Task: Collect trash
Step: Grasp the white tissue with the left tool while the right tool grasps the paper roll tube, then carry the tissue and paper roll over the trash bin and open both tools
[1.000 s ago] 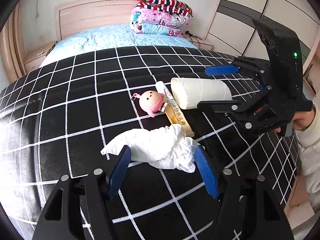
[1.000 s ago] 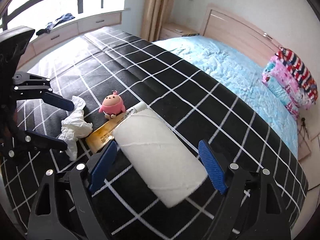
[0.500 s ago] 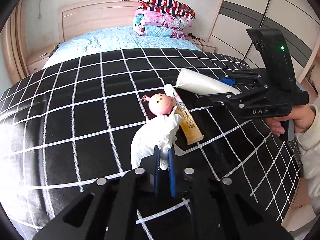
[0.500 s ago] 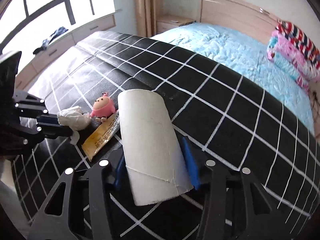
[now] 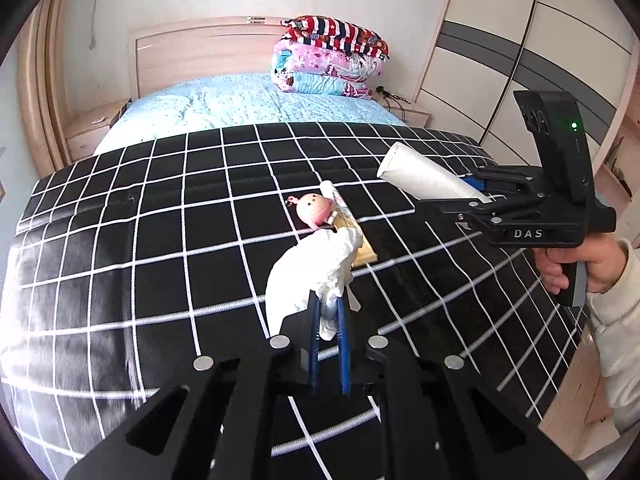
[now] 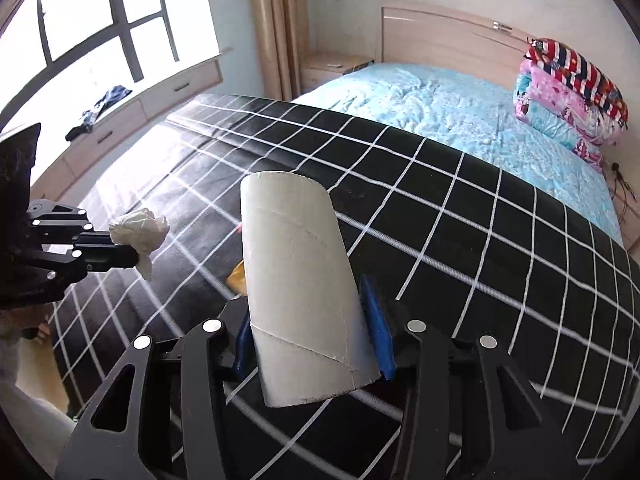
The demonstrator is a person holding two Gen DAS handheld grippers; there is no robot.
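Observation:
My left gripper is shut on a crumpled white tissue and holds it above the black checked cover; the tissue also shows in the right wrist view. My right gripper is shut on a white cardboard tube, lifted off the cover; the tube also shows in the left wrist view. A pink round toy and a yellow tube-shaped pack lie on the cover beyond the tissue.
A bed with a light blue sheet and folded quilts lies behind the cover. A wardrobe stands at the right. A window and low drawers are at the left in the right wrist view.
My left gripper closed on the tissue and lifted it. My right gripper closed on the cardboard tube and raised it off the cover.

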